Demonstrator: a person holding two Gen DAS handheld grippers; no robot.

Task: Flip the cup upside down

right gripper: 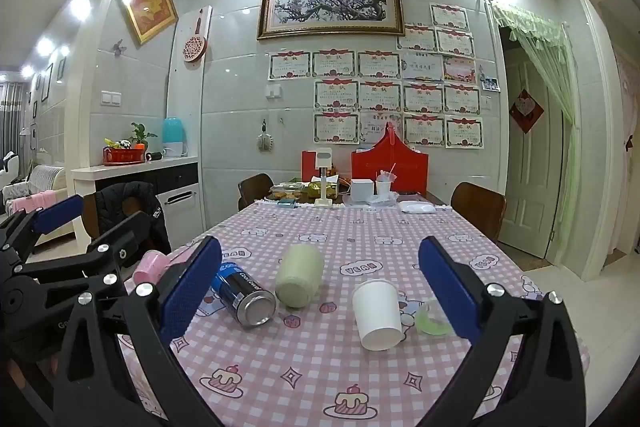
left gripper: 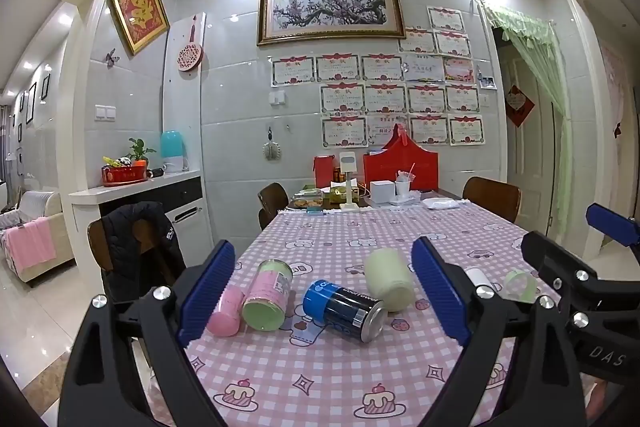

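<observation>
Several cups and cans lie on their sides on the pink checked tablecloth. A white paper cup lies between my right gripper's fingers, base toward me. A pale green cup, a blue can, a small clear green cup, a pink-and-green canister and a pink cup lie nearby. My left gripper is open above the blue can. My right gripper is open and empty.
The table's far end holds red gift boxes, a white box, a small lamp and food containers. Wooden chairs stand round the table; one at left carries a black jacket. The table's left edge drops to tiled floor.
</observation>
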